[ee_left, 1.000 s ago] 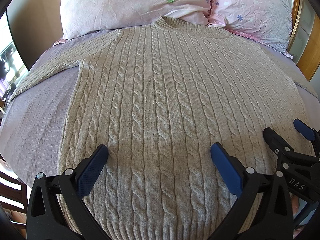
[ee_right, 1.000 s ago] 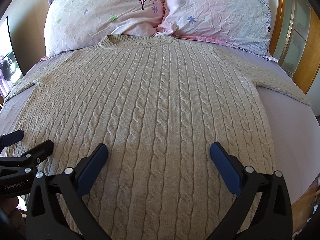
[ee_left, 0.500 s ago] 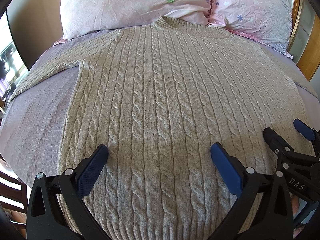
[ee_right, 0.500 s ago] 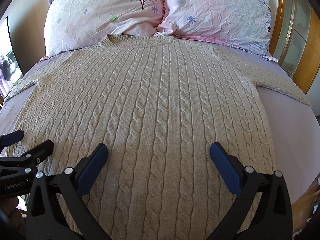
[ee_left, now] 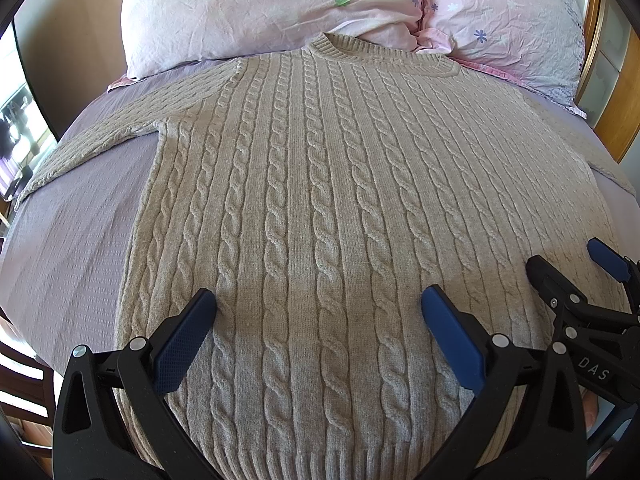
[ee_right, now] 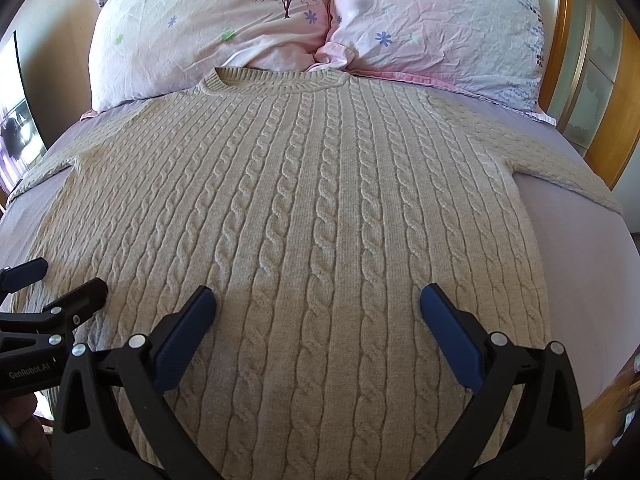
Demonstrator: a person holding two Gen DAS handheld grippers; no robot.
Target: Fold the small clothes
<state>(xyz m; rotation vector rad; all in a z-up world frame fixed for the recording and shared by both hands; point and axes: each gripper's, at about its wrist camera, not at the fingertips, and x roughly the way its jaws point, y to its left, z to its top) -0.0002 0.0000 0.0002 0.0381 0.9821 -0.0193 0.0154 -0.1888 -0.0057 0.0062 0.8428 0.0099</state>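
A beige cable-knit sweater (ee_left: 320, 200) lies flat on the bed, collar toward the pillows, sleeves spread to both sides; it also fills the right wrist view (ee_right: 320, 220). My left gripper (ee_left: 318, 308) is open and empty, held above the sweater's lower left part near the hem. My right gripper (ee_right: 318, 304) is open and empty above the lower right part. The right gripper shows at the right edge of the left wrist view (ee_left: 576, 268). The left gripper shows at the left edge of the right wrist view (ee_right: 56, 280).
The bed has a lilac sheet (ee_left: 76, 232). Two pink floral pillows (ee_right: 208, 28) (ee_right: 436, 28) lean at the head. A wooden headboard (ee_right: 616, 120) stands at the right. A window (ee_left: 16, 128) is at the left.
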